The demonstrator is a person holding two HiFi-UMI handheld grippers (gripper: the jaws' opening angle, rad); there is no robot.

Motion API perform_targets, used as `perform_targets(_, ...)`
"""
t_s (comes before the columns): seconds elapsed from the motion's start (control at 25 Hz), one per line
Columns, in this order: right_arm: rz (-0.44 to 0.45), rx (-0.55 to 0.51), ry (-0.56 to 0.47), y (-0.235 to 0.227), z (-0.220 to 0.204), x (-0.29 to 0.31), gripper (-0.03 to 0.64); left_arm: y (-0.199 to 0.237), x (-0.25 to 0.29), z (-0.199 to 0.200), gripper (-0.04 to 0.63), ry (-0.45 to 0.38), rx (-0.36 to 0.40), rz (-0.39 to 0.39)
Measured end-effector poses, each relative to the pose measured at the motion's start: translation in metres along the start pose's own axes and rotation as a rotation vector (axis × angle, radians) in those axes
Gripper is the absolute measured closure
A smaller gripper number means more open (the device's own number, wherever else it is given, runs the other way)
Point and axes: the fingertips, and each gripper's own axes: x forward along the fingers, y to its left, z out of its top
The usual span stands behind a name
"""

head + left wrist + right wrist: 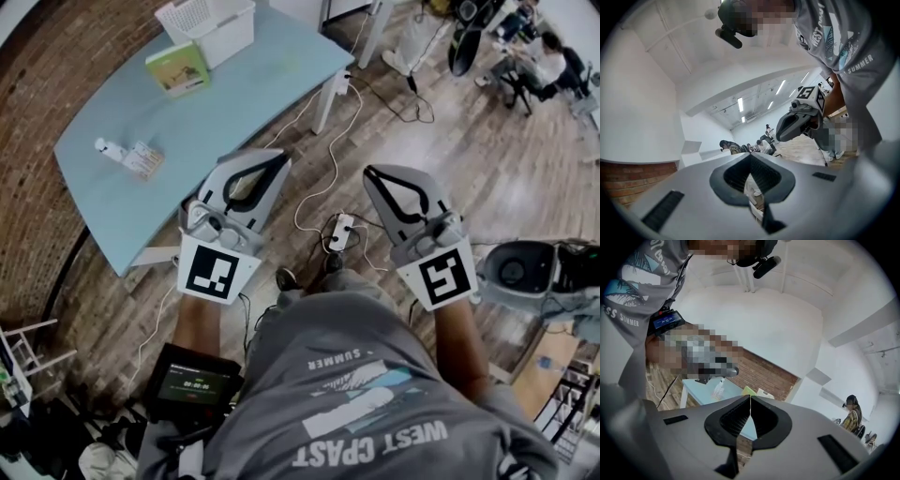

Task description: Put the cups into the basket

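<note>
The white basket (208,26) stands at the far end of the light blue table (234,94). Near the table's left end lie a small white item (110,148) and a patterned cup-like thing (142,160); I cannot tell exactly what they are. My left gripper (270,165) and right gripper (373,174) hang side by side over the wooden floor, off the table's near edge. Both are shut with nothing between the jaws, as the left gripper (751,155) and right gripper (750,397) show in their own views. The basket (765,393) shows small beyond the right jaws.
A green box (176,66) lies in front of the basket. A power strip (340,231) and cables lie on the floor between the grippers. A grey machine (525,272) stands at the right. People sit at desks at the far right (548,61).
</note>
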Motion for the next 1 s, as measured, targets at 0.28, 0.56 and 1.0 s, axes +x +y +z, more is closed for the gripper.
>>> perform_targets(0.28,0.038,0.008,0.010,-0.034,-0.033,0.000,0.603,-0.003,0.043,-0.014,0.597,0.052,-0.004,-0.002)
perform_targets(0.56,0.058,-0.014,-0.014,-0.095,-0.062,-0.011,0.603,-0.006,0.100,-0.010,0.597,0.097,0.026,0.011)
perform_targets(1.0,0.111,0.010,-0.031,-0.124,-0.087,0.007,0.603,0.007,0.127,-0.020,0.597,0.148,0.031,0.052)
